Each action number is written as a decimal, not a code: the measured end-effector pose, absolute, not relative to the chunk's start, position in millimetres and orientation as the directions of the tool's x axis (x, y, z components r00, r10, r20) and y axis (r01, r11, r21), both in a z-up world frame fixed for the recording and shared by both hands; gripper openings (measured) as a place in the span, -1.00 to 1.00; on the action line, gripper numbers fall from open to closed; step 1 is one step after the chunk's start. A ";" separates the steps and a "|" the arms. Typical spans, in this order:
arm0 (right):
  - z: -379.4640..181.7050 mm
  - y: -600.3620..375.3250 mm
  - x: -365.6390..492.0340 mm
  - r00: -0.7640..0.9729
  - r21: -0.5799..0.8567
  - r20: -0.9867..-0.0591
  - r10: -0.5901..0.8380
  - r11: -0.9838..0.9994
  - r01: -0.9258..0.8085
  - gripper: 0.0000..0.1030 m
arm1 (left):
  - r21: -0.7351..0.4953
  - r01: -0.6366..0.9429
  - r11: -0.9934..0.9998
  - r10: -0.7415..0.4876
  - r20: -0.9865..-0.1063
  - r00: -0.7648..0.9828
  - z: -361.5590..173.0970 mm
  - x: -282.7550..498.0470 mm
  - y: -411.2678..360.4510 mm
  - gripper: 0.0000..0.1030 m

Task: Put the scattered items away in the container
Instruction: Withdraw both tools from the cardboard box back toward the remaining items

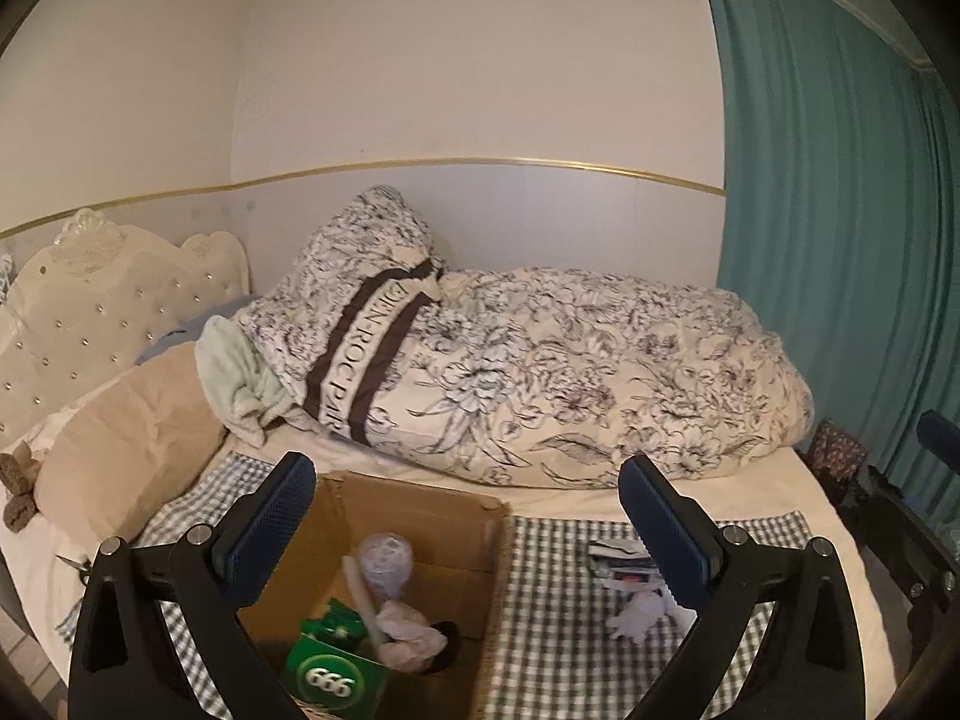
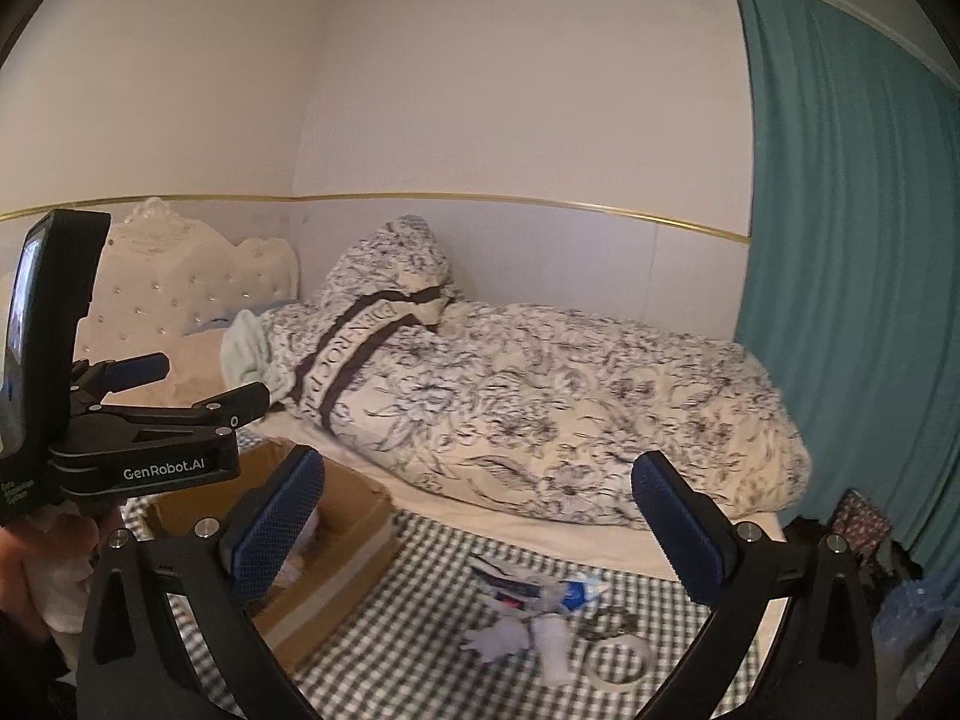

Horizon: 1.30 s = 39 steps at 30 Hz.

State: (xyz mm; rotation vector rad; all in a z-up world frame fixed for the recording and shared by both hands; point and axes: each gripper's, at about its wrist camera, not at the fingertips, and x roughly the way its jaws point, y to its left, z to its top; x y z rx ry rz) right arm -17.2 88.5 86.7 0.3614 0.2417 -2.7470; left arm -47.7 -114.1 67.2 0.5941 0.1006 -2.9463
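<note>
Both tongs (image 1: 468, 516) (image 2: 480, 516) wide apart, empty

A bed (image 1: 576, 501) is carrying a rumpled floral duvet (image 1: 540, 372), a tan pillow (image 1: 126, 438) and a checked cloth (image 2: 420, 618); on the cloth are sitting a cardboard box (image 1: 420, 516), a tape roll (image 2: 618, 663) and small scattered bits (image 2: 528, 606).

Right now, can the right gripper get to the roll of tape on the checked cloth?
Probably yes. The right gripper is open and empty, and the tape roll lies uncovered on the checked cloth just ahead of it.
</note>
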 end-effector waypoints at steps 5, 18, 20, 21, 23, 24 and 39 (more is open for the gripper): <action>84.2 109.4 -17.7 -0.916 -0.119 -0.282 -0.285 -0.937 0.328 1.00 | -0.061 0.108 -0.992 -0.076 -0.392 -0.917 64.4 -56.1 -96.9 1.00; 60.5 162.8 -31.8 -0.937 -0.088 -0.309 -0.163 -0.976 0.199 1.00 | -0.050 -0.004 -0.999 0.025 -0.427 -0.904 34.4 -86.8 -50.1 1.00; 54.8 165.9 -37.1 -0.933 -0.082 -0.325 -0.153 -0.978 0.190 1.00 | -0.045 -0.021 -0.999 0.039 -0.436 -0.899 23.0 -91.2 -44.1 1.00; 50.5 168.7 -39.3 -0.931 -0.081 -0.333 -0.151 -0.979 0.187 1.00 | -0.046 -0.027 -0.999 0.044 -0.445 -0.894 16.6 -94.2 -41.3 1.00; 43.4 172.9 -43.4 -0.929 -0.083 -0.343 -0.143 -0.980 0.181 1.00 | -0.053 -0.033 -0.998 0.054 -0.473 -0.879 3.4 -103.6 -35.9 1.00; 39.4 175.4 -46.1 -0.927 -0.086 -0.350 -0.137 -0.980 0.178 1.00 | -0.054 -0.036 -0.998 0.058 -0.487 -0.871 -2.7 -108.2 -32.8 1.00; -20.2 210.9 -100.2 -0.860 -0.012 -0.501 -0.095 -0.993 0.117 1.00 | -0.019 -0.106 -0.994 0.098 -0.572 -0.814 -61.1 -146.8 2.1 1.00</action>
